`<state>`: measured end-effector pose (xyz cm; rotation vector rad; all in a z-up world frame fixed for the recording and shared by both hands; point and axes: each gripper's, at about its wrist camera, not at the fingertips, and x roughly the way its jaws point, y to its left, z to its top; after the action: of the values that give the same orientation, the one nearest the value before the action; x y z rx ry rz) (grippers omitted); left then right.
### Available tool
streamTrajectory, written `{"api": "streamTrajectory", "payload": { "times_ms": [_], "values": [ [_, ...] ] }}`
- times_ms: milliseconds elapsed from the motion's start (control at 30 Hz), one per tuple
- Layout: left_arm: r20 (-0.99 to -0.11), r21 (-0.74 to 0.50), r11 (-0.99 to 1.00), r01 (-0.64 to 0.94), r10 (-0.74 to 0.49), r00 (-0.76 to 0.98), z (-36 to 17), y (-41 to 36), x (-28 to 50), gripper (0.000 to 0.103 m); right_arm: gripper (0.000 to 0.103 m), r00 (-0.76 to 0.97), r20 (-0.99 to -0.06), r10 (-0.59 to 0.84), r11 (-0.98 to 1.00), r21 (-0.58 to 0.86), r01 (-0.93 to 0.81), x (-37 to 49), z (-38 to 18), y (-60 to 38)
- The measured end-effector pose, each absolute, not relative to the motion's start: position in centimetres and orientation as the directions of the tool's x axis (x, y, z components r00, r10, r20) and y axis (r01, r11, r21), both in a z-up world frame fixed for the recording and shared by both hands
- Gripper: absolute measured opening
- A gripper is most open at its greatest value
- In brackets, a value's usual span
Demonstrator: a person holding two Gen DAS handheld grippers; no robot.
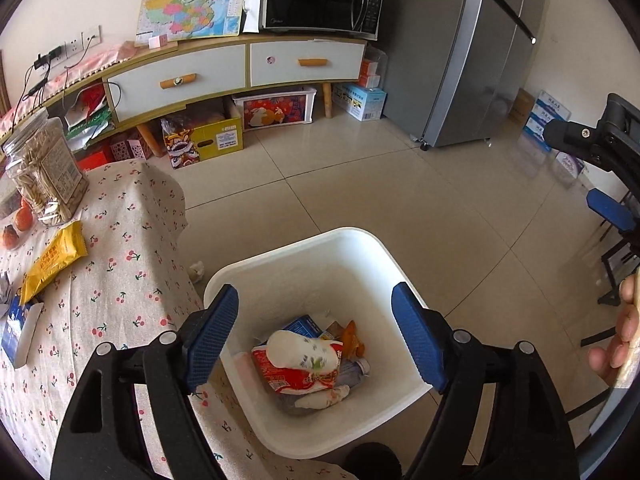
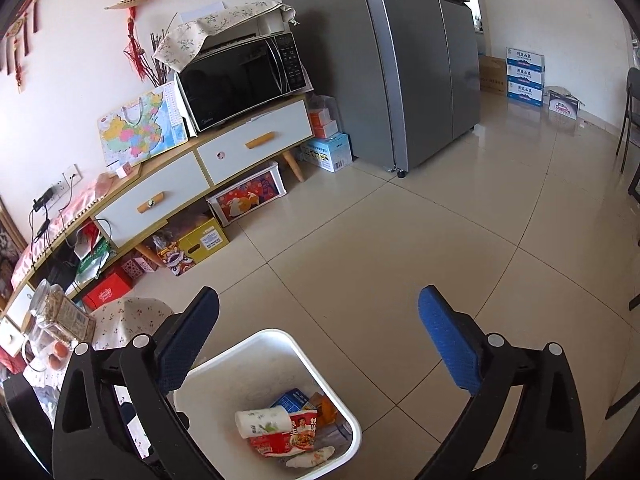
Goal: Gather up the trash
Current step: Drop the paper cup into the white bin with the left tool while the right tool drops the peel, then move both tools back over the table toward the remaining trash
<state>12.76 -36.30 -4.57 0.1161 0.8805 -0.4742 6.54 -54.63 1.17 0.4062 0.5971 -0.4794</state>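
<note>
A white trash bin (image 1: pixel 360 248) stands on the tiled floor beside the table. It holds a white printed paper roll (image 1: pixel 300 350), a red noodle packet (image 1: pixel 296 380), a blue carton and other wrappers. My left gripper (image 1: pixel 314 294) hangs open right over the bin, with nothing between its blue pads. My right gripper (image 2: pixel 319 294) is wide open and empty above the floor just past the bin (image 2: pixel 280 340). A yellow snack wrapper (image 1: pixel 54 260) and a blue-and-white box (image 1: pixel 18 328) lie on the cherry-print tablecloth (image 1: pixel 120 240).
A crumpled tissue (image 1: pixel 197 270) lies on the floor between table and bin. A clear jar (image 1: pixel 44 172) and fruit stand on the table. A cabinet with microwave (image 2: pixel 240 80), a fridge (image 2: pixel 400 60) and boxes line the far wall. A hand (image 1: pixel 616 340) shows at right.
</note>
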Motion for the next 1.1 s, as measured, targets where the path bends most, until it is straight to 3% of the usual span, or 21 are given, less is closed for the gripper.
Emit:
{"api": "streamTrajectory", "payload": {
  "times_ms": [233,1100],
  "values": [
    [-0.749,-0.044,0.921,0.388,-0.287,0.597,-4.2,-33.3,13.0,0.09,0.096,0.719,-0.633,-0.286,0.859,0.163,0.486,8.0,0.8,-51.4],
    [-0.701,-0.049,0.995,0.087,-0.096,0.707,-1.9,-15.4,15.5,0.09,0.096,0.734,-0.648,-0.204,0.978,-0.101,0.182,13.3,-0.5,-33.2]
  ]
}}
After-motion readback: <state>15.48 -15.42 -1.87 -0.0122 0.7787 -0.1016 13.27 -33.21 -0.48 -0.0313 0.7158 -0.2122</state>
